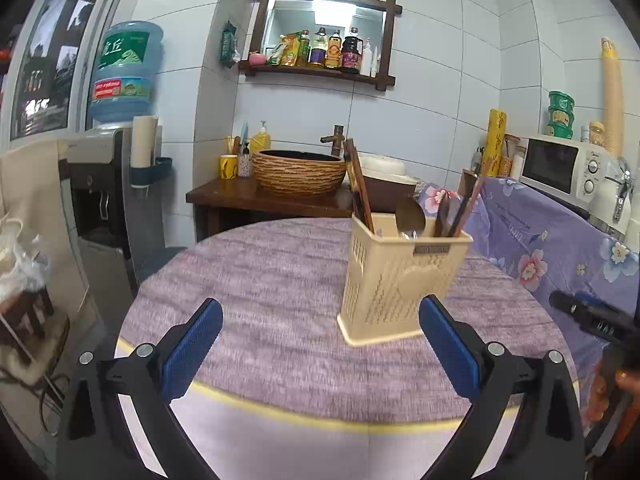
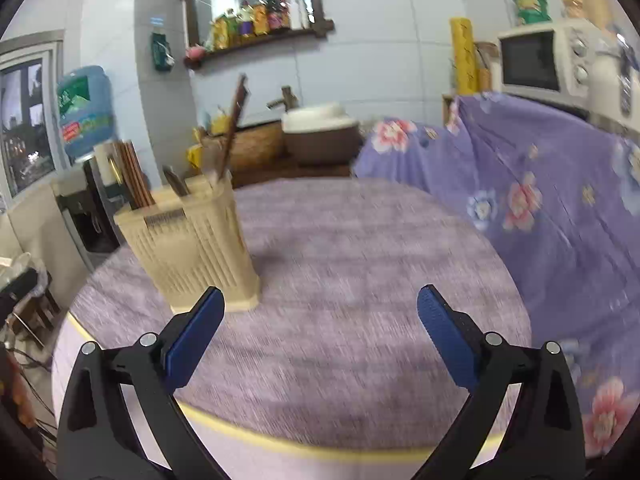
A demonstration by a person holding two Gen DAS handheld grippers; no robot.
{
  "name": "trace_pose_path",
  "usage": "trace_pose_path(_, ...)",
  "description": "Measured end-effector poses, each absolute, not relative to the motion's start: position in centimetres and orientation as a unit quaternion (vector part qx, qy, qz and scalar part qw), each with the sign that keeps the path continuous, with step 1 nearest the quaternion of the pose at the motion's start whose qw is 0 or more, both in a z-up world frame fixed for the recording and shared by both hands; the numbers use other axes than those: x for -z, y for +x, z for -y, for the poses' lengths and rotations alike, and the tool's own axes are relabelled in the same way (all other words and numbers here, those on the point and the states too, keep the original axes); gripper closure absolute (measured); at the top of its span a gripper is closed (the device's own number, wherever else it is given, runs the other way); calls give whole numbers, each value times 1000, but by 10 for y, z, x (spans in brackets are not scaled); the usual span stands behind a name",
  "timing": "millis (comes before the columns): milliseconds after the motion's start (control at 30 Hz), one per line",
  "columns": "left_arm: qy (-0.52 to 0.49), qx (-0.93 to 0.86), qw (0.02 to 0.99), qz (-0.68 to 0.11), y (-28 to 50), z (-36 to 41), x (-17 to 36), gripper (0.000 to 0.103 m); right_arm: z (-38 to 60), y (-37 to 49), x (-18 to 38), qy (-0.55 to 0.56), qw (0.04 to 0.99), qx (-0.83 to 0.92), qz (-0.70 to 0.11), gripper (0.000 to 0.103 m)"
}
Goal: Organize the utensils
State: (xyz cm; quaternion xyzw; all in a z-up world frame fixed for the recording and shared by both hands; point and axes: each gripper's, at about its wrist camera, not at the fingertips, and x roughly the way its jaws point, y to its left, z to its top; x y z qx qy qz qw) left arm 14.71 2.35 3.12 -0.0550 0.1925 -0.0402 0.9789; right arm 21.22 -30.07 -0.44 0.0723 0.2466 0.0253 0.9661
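A cream perforated utensil holder [image 1: 396,280] stands upright on the round table with the purple cloth [image 1: 260,280]. It holds dark chopsticks [image 1: 360,188], a spoon [image 1: 410,212] and more chopsticks [image 1: 466,204] in separate compartments. My left gripper [image 1: 320,336] is open and empty, low over the table, with the holder just beyond its right finger. In the right wrist view the holder [image 2: 196,240] stands behind the left finger of my right gripper [image 2: 320,328], which is open and empty. The right gripper also shows at the right edge of the left wrist view [image 1: 592,316].
A floral purple cloth [image 2: 560,208] covers furniture right of the table. Behind stand a wooden stand with a woven basin [image 1: 299,172], a water dispenser [image 1: 104,184] and a microwave [image 1: 560,168]. A wall shelf [image 1: 320,52] holds bottles.
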Motion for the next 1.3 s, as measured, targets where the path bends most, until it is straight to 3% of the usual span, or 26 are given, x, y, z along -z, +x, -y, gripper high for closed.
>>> trace_pose_path(300,-80,45,975,-203,78,-1,7,5,277,120,64,81,958,-58,-270,7)
trace_pose_path(733,-43,31,987,-155,11,6,-4,5,245,25,17,14,982,-114,-147,6)
trace_pose_path(1300,-42,39,988,-141,-2,9,-6,5,236,23,12,1,982,-122,-143,6)
